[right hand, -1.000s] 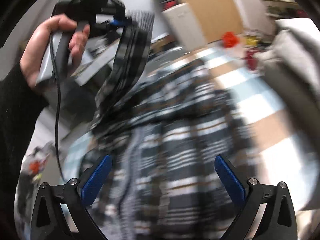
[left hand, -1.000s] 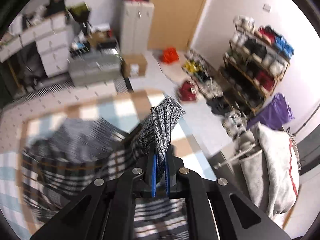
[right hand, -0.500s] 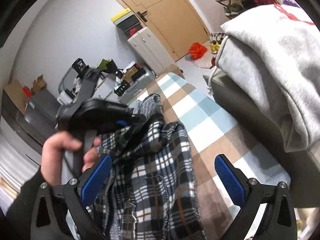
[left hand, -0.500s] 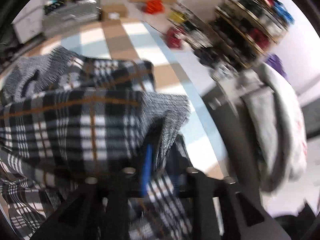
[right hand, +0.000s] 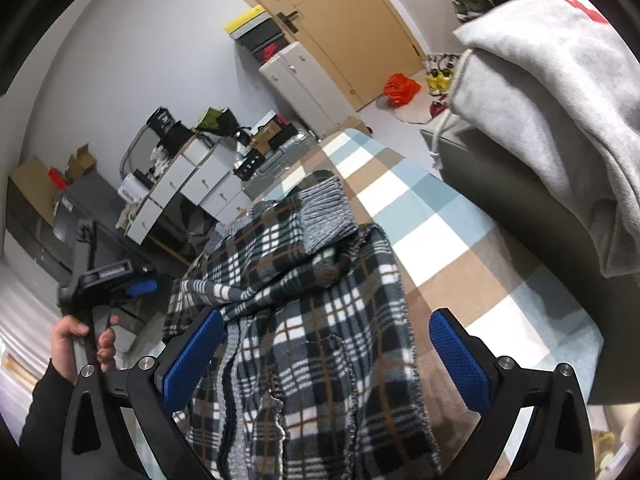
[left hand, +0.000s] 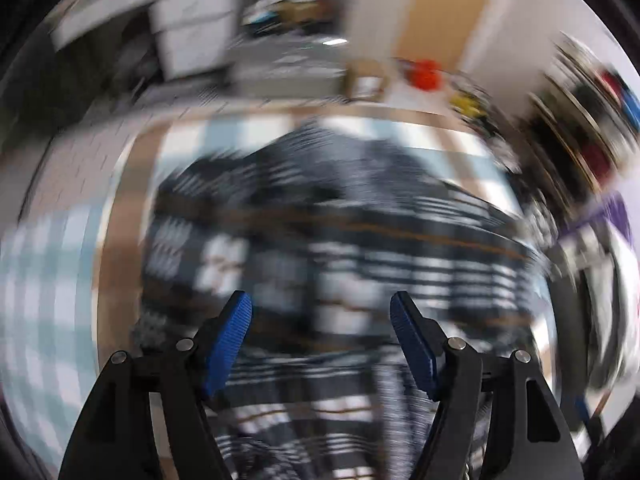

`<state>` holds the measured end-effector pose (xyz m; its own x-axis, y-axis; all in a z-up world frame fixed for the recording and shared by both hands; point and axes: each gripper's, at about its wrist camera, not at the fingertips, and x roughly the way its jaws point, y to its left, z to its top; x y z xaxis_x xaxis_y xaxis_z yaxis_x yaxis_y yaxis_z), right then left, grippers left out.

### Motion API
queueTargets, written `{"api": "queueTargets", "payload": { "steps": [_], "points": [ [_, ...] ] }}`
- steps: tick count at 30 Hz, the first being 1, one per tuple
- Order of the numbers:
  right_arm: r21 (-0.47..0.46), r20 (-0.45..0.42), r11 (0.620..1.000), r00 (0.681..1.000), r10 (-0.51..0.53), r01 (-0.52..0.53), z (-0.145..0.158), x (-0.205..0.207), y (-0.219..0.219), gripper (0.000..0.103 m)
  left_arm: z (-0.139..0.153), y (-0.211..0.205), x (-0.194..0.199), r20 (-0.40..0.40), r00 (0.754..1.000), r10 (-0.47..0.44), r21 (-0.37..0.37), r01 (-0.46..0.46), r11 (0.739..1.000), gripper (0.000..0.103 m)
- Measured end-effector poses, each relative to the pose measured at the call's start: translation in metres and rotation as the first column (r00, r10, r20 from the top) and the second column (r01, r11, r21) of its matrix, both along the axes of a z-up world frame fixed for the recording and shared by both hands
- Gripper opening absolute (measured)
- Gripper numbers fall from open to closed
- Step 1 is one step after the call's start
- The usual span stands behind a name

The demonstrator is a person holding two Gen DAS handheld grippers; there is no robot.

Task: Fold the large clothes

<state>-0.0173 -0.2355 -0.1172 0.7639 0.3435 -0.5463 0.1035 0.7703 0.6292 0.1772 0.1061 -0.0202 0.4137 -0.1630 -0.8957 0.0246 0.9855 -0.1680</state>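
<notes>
A black, white and brown plaid garment (right hand: pixel 320 320) with grey knit cuffs lies bunched on the checked bed cover (right hand: pixel 420 220). It also shows, blurred, in the left wrist view (left hand: pixel 340 248). My left gripper (left hand: pixel 322 336) is open and empty above the garment; it also shows in the right wrist view (right hand: pixel 116 280) off to the left of the garment, held in a hand. My right gripper (right hand: pixel 326 356) is open and empty, just above the near part of the garment.
A grey hoodie (right hand: pixel 560 100) hangs over a dark chair back (right hand: pixel 520 208) at the right. White drawers (right hand: pixel 192 184), a white cabinet (right hand: pixel 300 84) and a wooden door (right hand: pixel 352 12) stand beyond the bed. A shoe rack (left hand: pixel 592 112) is at the right.
My left gripper has opened and let go of the grey cuff, which now lies on the garment. The left gripper has drawn back to the left. My right gripper stays open.
</notes>
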Motion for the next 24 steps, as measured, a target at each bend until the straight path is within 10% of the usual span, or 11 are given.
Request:
{"api": "queueTargets", "payload": {
  "steps": [12,20,24],
  "points": [
    [-0.151,0.146,0.979,0.977,0.157,-0.135,0.017,0.001,0.047,0.103,-0.071,0.066,-0.009,-0.094,0.991,0.096,-0.107,-0.106,0.989,0.068],
    [-0.225,0.153,0.954,0.96,0.234,-0.197,0.018,0.004,0.078,0.103,-0.084,0.096,-0.03,-0.192,0.969,0.153,0.081,-0.14,0.987,0.068],
    [-0.254,0.19,0.948,0.951,0.245,-0.193,0.03,0.004,0.083,0.103,-0.067,0.128,-0.049,-0.169,0.96,0.224,-0.179,-0.254,0.951,0.068]
  ]
}}
